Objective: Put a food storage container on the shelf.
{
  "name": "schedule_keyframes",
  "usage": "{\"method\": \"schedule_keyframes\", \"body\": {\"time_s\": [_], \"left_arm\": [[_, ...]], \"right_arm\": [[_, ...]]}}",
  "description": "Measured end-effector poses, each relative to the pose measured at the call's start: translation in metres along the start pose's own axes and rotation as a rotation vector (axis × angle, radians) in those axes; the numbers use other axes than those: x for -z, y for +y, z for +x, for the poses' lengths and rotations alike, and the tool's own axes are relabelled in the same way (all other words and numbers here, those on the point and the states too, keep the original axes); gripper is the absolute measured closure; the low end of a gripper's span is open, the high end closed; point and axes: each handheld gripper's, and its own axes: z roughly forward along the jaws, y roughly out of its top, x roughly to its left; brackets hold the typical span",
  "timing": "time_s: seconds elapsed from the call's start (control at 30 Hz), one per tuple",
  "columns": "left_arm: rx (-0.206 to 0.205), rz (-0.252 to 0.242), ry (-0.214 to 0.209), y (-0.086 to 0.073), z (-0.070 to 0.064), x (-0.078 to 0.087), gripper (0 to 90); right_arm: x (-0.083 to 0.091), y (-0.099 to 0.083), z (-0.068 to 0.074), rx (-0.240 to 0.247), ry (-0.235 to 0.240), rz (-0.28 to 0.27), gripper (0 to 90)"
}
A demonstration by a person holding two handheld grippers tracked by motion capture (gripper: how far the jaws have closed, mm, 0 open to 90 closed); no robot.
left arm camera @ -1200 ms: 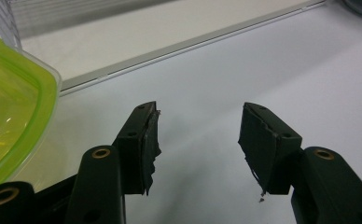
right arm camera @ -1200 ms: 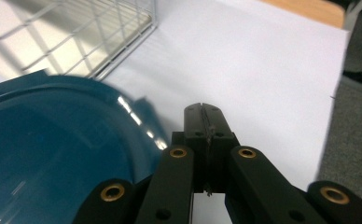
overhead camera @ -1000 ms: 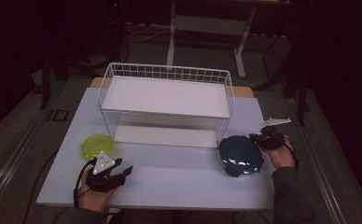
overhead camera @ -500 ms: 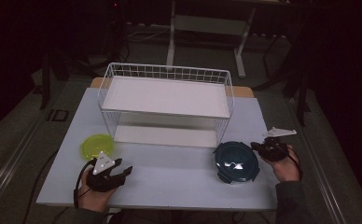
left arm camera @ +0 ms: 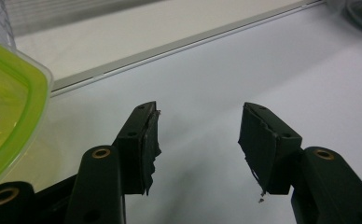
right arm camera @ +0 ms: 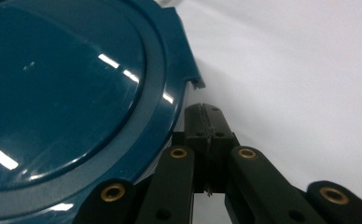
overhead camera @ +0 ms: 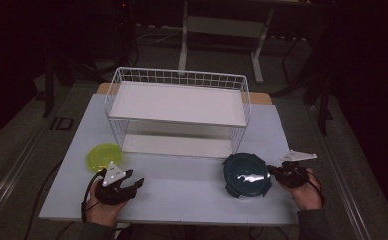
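Left gripper (overhead camera: 132, 184) sits at counter (overhead camera: 192, 185) 7 o'clock, jaws apart, nothing between them; yellow-green lid (overhead camera: 103, 156) just beside it at its 11. Wire rack (overhead camera: 178, 104) at counter 12. Dark teal container (overhead camera: 246, 175) at 5 o'clock. Right gripper (overhead camera: 273, 171), jaws pressed together, touches container's rim at its 3.

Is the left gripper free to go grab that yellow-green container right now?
Probably yes: the left gripper is open and holds nothing, and the yellow-green container sits close beside it with bare table between.
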Motion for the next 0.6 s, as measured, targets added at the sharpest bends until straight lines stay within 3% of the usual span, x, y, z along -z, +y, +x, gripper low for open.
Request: {"method": "schedule_keyframes", "body": {"time_s": [0.23,0.37,0.47,0.6], "left_arm": [[0.002,-0.008,-0.003,0.001,0.0,0.002,47.6],[-0.002,-0.005,-0.007,0.001,0.0,0.001,47.7],[-0.006,0.0,-0.014,0.001,-0.001,0.0,47.8],[-0.006,0.002,-0.025,0.002,-0.002,-0.001,47.8]], "right_arm": [[-0.019,0.02,0.042,0.09,0.045,0.001,90.0],[-0.026,0.026,0.054,0.105,0.059,0.0,90.0],[-0.033,0.034,0.071,0.123,0.076,-0.003,90.0],[-0.038,0.038,0.081,0.134,0.094,-0.005,90.0]]}}
